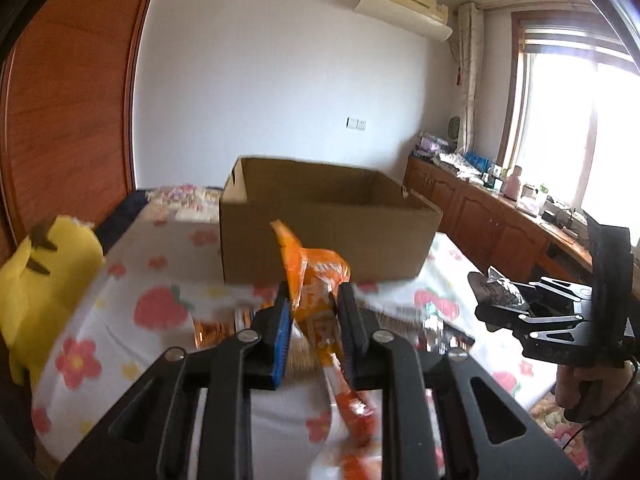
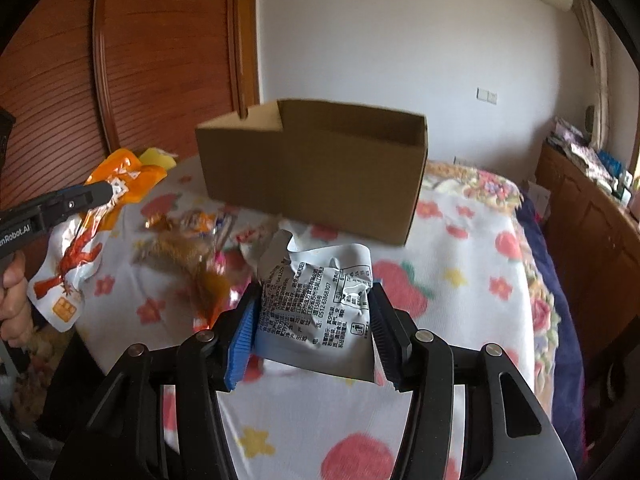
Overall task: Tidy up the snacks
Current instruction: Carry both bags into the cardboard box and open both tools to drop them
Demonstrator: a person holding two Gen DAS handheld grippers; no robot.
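Note:
My left gripper (image 1: 313,300) is shut on an orange snack packet (image 1: 320,276) and holds it above the bed, in front of the open cardboard box (image 1: 320,216). It shows in the right wrist view (image 2: 100,192) at the left, with the orange packet (image 2: 80,248) hanging from it. My right gripper (image 2: 312,300) is shut on a silver snack packet (image 2: 316,304) with black print, held above the bed in front of the box (image 2: 312,172). In the left wrist view the right gripper (image 1: 496,300) holds the silver packet (image 1: 500,290) at the right.
The floral bedsheet (image 2: 460,280) carries a pile of loose snack packets (image 2: 192,240) left of the box. A yellow plush toy (image 1: 44,280) lies at the bed's left edge. A wooden cabinet (image 1: 480,216) with clutter runs under the window at the right.

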